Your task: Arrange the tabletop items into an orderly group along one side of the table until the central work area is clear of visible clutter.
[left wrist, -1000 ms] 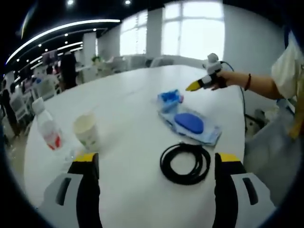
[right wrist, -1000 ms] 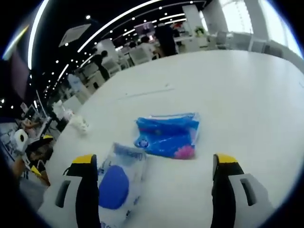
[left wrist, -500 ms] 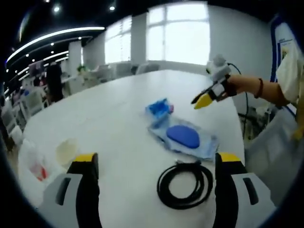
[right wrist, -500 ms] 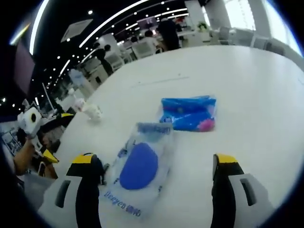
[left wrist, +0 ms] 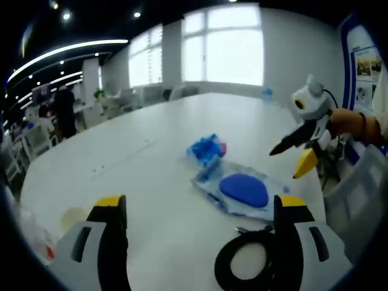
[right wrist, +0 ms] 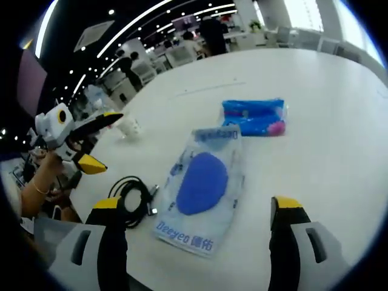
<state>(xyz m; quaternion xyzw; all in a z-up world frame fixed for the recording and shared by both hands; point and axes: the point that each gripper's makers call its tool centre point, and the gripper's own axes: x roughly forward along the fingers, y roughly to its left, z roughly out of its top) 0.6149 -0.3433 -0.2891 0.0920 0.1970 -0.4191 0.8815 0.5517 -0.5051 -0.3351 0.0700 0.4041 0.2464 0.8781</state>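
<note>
A clear bag holding a blue pad (left wrist: 242, 189) lies mid-table, with a small blue packet (left wrist: 206, 148) just beyond it. A coiled black cable (left wrist: 245, 270) rests near the table edge, low between the jaws of my left gripper (left wrist: 200, 203), which is open and holds nothing. My right gripper (left wrist: 300, 148) hovers open at the right, above the table edge. From the right gripper view, the bag (right wrist: 203, 182) sits ahead of my open right gripper (right wrist: 197, 203). The blue packet (right wrist: 253, 116) lies further off, the cable (right wrist: 134, 197) to the left, and the open left gripper (right wrist: 85, 142) beyond it.
A paper cup (left wrist: 73, 218) and a plastic bottle (left wrist: 30, 236) stand at the left table edge; the cup (right wrist: 128, 126) also appears in the right gripper view. The white table (left wrist: 151, 163) stretches far back. Chairs and people fill the room behind it.
Both cameras have shifted: the left one swung right, so cup and bottle slid to its edge; the right one pulled back, bringing cable and left gripper into view. The objects themselves stayed put.
</note>
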